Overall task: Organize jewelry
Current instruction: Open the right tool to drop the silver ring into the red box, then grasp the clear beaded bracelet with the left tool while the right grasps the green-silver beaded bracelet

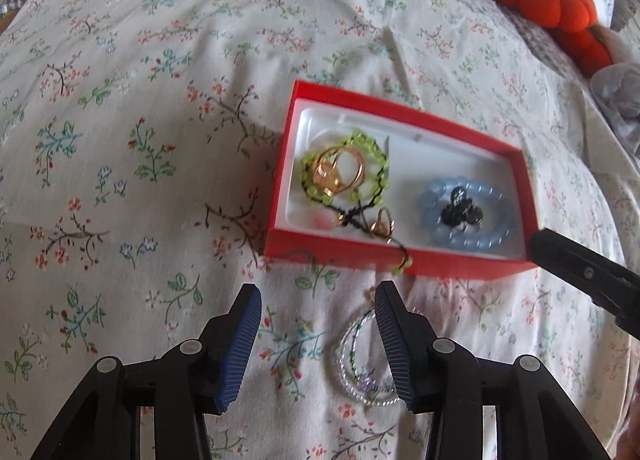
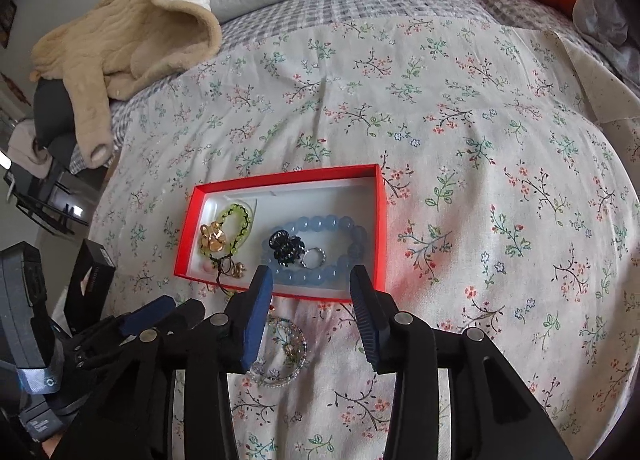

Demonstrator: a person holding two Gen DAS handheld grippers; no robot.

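Jewelry is mostly gathered in the red box [image 1: 400, 264] on the flowered bedspread [image 1: 140, 119]: a green bead bracelet [image 1: 360, 139] with a gold ring [image 1: 340, 173] on it at the left end, a blue bead bracelet [image 1: 468, 240] around a black beaded piece [image 1: 460, 209] at the right. One clear bead bracelet [image 1: 360, 364] lies outside, on the bedspread just below the box's near wall, low in both views.

The left gripper [image 1: 318, 344] stands with its jaws half open and nothing between the pads; the clear bracelet sits partly under its right finger. The right gripper [image 2: 312, 316] is also half open and empty, over the near edge of the box.

I'd judge the step in hand to be picking up that clear bracelet. To do it well, the left jaws should shift right in the frame so the pads straddle one side of the loop, then press into the soft cover and close on the beads rather than on the fabric. A thin black cord [image 1: 308, 256] trails over the box's near wall; it is worth keeping clear of it.

The clear beads blend into the print, and the finger hides the loop's right side. A small silver ring [image 2: 314, 258] shows only in the right view.
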